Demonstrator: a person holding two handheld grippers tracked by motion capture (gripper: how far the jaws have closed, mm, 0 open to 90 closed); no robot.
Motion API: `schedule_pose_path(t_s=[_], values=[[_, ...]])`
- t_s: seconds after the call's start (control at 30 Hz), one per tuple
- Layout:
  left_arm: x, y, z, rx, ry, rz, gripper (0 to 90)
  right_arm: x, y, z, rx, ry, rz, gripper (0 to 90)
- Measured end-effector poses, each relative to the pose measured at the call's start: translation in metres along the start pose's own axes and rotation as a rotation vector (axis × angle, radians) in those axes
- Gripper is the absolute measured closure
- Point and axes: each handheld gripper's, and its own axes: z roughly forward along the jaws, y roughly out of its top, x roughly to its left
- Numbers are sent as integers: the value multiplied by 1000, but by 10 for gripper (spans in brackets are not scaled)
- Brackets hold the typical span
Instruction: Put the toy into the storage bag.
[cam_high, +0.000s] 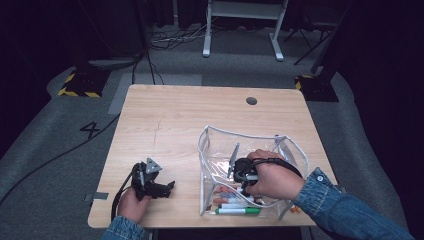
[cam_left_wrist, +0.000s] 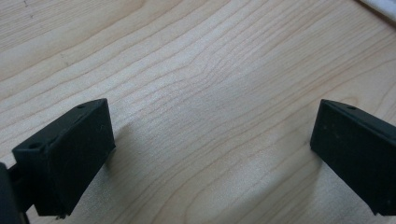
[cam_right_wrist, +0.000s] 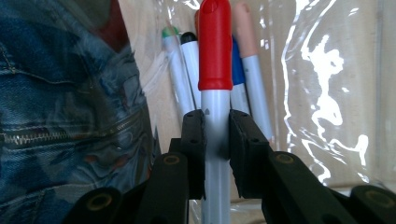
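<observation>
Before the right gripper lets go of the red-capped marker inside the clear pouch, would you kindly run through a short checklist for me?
1. Grip on the red-capped marker: ok, the right gripper has its jaws shut on the grey barrel just below the cap.
2. Gripper inside the clear pouch: ok, the right gripper view looks through its plastic wall.
3. Room among the other markers: cannot tell, they lie close behind.
4. Pouch opening wide enough: ok, its rim stands open.
5. Left gripper out of the way: ok, open, over bare table.
</observation>
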Motion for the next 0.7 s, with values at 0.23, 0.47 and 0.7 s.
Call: schedule_pose_path(t_s=[0.23, 0.47, 0.7], values=[[0, 0, 0, 0, 0, 0, 0, -3, 4, 19, -2, 62, -10, 769], [0, 0, 0, 0, 0, 0, 0, -7, 3, 29, -2, 78, -17, 763], [0, 0, 0, 0, 0, 0, 0, -9, 1, 26, -96, 69, 18, 529]])
